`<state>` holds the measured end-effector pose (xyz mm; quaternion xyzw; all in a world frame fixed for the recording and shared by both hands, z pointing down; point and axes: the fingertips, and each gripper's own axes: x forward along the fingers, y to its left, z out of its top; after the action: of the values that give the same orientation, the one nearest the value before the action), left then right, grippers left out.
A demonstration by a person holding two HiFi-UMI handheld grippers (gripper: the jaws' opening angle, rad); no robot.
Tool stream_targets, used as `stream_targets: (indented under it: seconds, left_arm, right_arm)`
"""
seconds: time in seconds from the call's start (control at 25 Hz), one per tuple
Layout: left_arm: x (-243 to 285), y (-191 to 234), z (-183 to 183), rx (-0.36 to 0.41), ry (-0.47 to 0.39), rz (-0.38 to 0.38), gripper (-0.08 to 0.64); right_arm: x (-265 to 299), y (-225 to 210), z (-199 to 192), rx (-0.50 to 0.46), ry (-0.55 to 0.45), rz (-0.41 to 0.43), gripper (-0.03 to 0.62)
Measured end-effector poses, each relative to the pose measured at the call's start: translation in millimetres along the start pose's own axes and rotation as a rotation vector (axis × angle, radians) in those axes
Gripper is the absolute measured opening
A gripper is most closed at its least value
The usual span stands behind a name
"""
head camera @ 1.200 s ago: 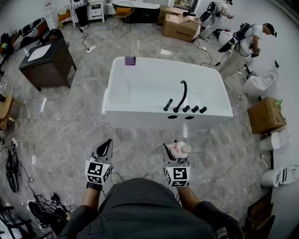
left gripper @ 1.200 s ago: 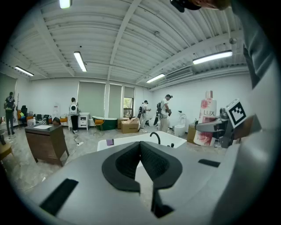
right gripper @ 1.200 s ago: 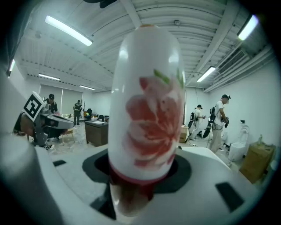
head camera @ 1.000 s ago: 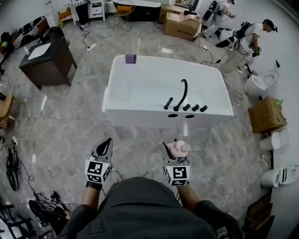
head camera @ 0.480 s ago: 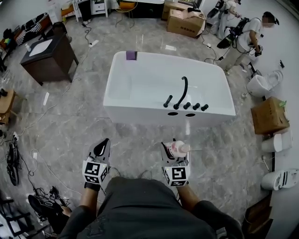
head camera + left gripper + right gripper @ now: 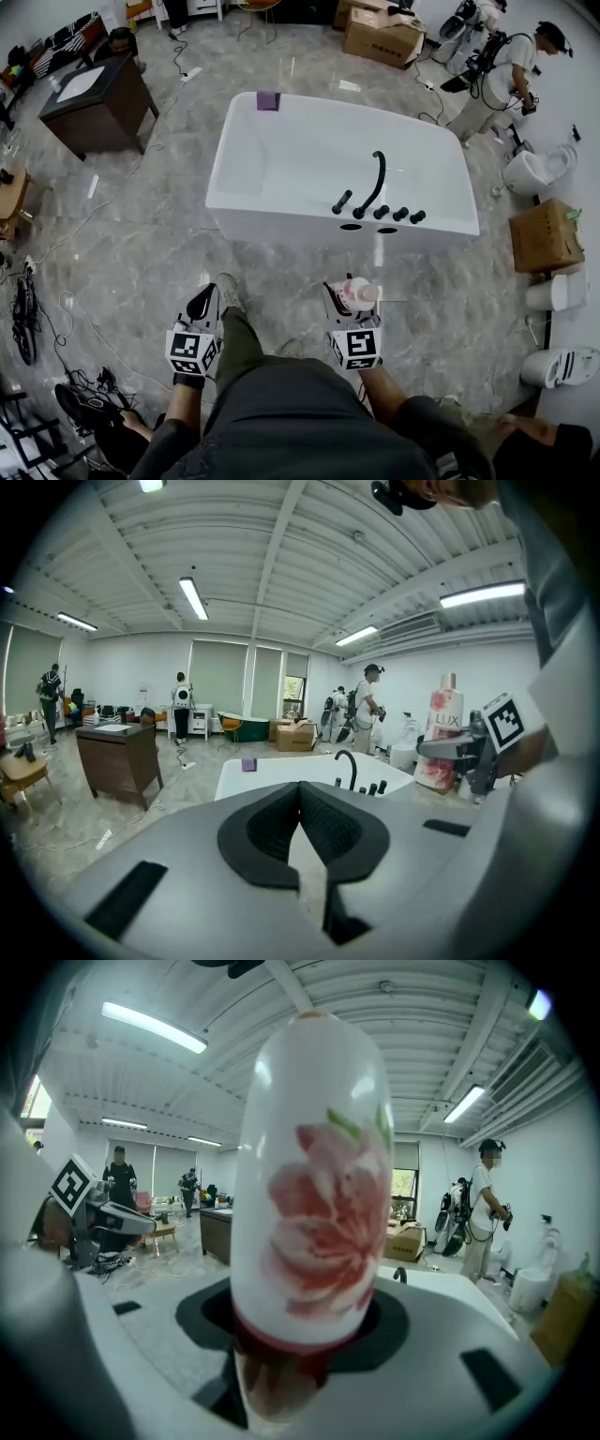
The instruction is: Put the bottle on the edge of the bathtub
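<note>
On grey marbled floor (image 6: pixel 141 248) stands a white bathtub (image 6: pixel 281 221), dark cabinet (image 6: pixel 94 108) nearby.

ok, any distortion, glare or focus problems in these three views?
Head view: sharp, evenly lit, bathtub edges bow slightly. Left gripper view: strong fisheye, black corners, ceiling lights blown out. Right gripper view: same fisheye; bottle fills centre, slightly soft up close.

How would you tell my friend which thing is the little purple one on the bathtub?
Find the big white bathtub in the middle of the grey floor. Look along its far rim, away from the curved black faucet, to the left corner. The little purple square sits there, the only coloured thing on the white edge.
</note>
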<state>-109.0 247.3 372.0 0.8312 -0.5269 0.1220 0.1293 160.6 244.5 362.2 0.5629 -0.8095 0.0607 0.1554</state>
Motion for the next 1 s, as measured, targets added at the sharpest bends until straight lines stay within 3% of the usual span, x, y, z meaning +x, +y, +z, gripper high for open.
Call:
stream_targets:
  seconds: [0.2,0.48,0.72,0.88,1.0]
  left_arm:
    - [55.0,38.3,12.0,0.002,-0.005,-0.05,0.002]
    - [140.8,97.6,60.7,0.026,-0.019,-0.149,0.002]
    - [199.6,149.4,86.7,0.038,0.001,-0.231,0.002]
    - [232.3,167.8,94.7,0.039,0.021,-0.266,0.002]
    - [258.1,171.6,97.8,0.037,0.03,-0.268,0.002]
  right_arm:
    - [45.3,-5.9,16.1,-0.006,0.002,-0.038,0.224]
    - [124.9,-15.2,60.7,-0.003,-0.003,-0.099,0.224]
    - [209.4,-6.5,101.1,-0.042,-0.022,-0.099,0.223]
    - [251.4,-11.3,117.4,-0.06,-0.035,-0.103,0.222]
    - [281.2,-17.4,121.4,-0.078,-0.039,-0.061,0.221]
